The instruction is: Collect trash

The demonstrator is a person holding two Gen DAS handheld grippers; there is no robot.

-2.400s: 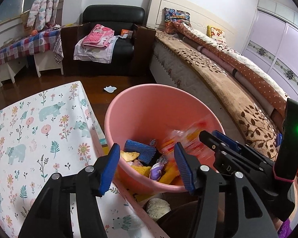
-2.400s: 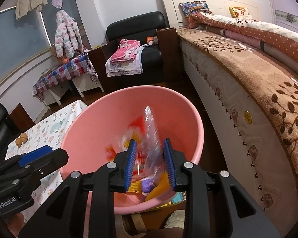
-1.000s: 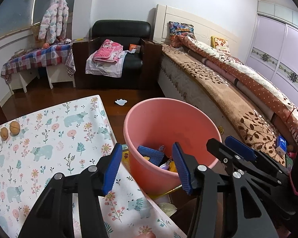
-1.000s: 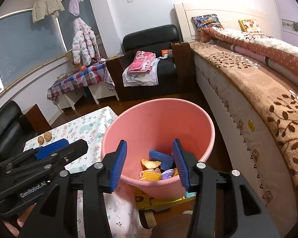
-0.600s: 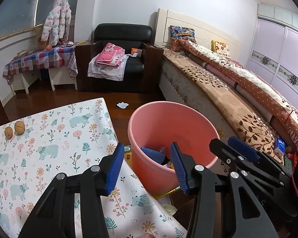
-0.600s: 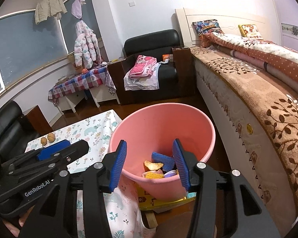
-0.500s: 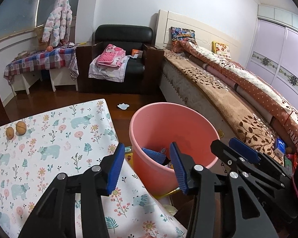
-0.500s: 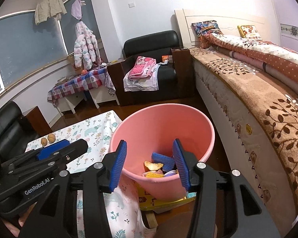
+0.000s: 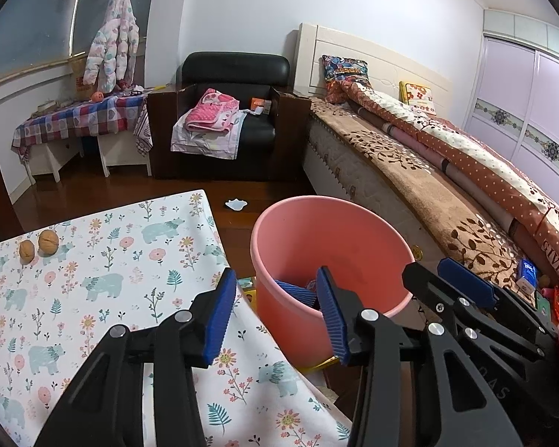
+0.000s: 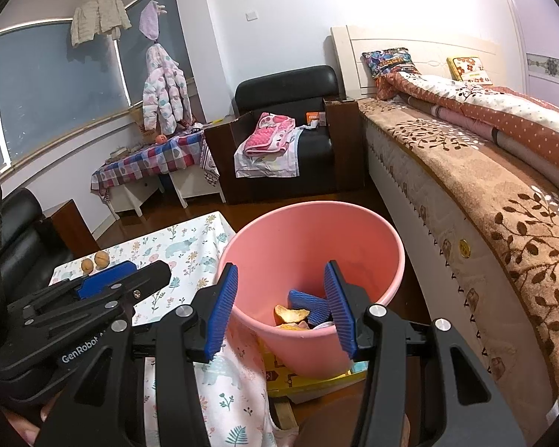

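Right gripper (image 10: 281,307): jaws apart, empty, wrapper released since earlier | Left gripper (image 9: 275,313): jaws apart, empty | Both pulled back from pink bucket (image 9: 339,231) | Trash (image 10: 291,314) lies inside bucket, beside table (image 9: 104,283).

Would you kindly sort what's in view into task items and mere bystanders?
Job: pink bin, orange peel inside it, two walnuts on the table, white scrap on the floor.
Bystanders: armchair, pink blanket, bed, hanging jacket.
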